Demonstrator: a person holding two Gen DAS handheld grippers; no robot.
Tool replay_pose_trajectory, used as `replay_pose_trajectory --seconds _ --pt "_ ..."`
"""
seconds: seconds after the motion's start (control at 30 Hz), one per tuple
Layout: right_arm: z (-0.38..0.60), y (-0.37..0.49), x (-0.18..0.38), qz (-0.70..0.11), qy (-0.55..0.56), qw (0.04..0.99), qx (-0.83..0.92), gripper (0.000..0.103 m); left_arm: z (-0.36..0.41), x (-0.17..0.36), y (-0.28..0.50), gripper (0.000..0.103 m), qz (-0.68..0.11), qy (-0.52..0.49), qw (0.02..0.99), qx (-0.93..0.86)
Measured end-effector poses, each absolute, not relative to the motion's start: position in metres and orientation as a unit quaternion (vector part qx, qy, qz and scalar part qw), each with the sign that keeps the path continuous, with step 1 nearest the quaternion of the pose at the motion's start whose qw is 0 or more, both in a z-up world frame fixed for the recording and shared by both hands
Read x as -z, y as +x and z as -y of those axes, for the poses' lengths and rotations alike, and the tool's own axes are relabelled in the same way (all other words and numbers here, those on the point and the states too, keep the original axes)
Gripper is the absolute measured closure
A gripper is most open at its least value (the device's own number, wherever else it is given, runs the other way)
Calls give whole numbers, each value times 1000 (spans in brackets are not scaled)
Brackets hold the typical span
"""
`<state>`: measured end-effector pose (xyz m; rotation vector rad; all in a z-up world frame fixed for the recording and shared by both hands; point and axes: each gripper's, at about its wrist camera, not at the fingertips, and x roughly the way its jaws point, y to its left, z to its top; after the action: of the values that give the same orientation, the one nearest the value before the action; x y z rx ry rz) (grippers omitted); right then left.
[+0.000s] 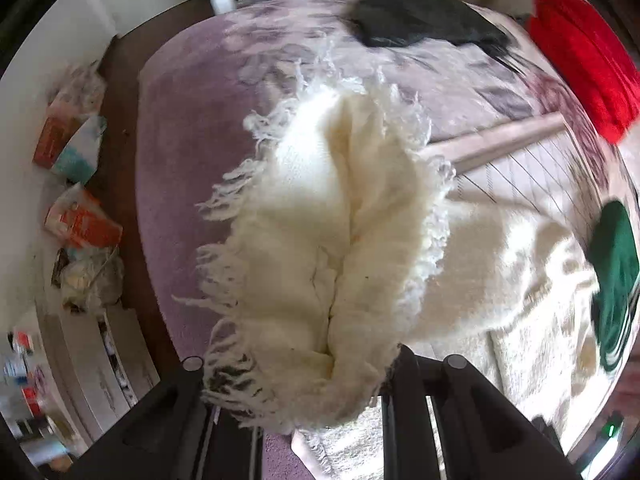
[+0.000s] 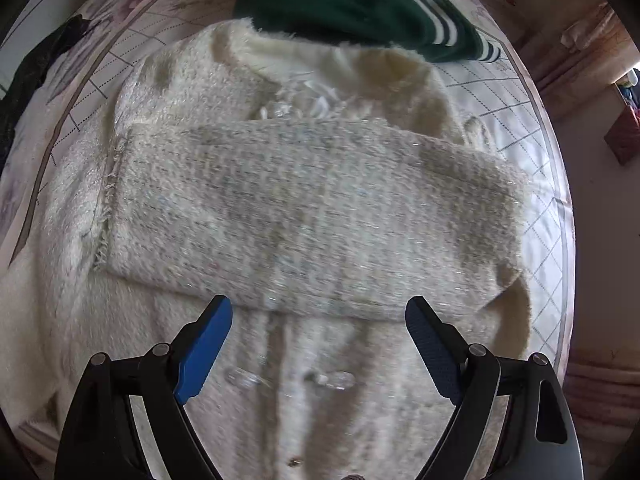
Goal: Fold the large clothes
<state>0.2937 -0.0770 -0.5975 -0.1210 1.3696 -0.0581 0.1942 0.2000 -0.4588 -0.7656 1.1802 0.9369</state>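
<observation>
Cream fringed garment (image 1: 320,240), green striped garment (image 2: 360,4)

The left gripper (image 1: 320,380) pointed steeply downward, its jaws clamped tight on a bunched fold of fringed cream cloth (image 1: 320,220) that hung from them. The right gripper (image 2: 319,312) also pointed steeply down, jaws spread wide, blue pads (image 2: 204,356) at 9 and 3 o'clock, gripping nothing.

Both wrist cams look steeply down, close; share cream garment (image 2: 312,216).
</observation>
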Motion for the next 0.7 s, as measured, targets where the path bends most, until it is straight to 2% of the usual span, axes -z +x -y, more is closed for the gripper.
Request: replay_pose_trajectory --seconds 0.17,0.3,0.5,0.7 --pt "109 293 590 -631 -37 775 21 13 -252 471 158 91 -490 -366 634 -473" --pt "122 295 591 -633 -23 774 19 13 -265 470 145 91 -486 -368 633 -478" --pt "114 294 598 -640 -28 768 7 13 -238 444 160 92 -490 -283 683 -461" --pt "107 293 593 -638 -33 770 8 13 -173 409 239 92 -479 -182 771 -378"
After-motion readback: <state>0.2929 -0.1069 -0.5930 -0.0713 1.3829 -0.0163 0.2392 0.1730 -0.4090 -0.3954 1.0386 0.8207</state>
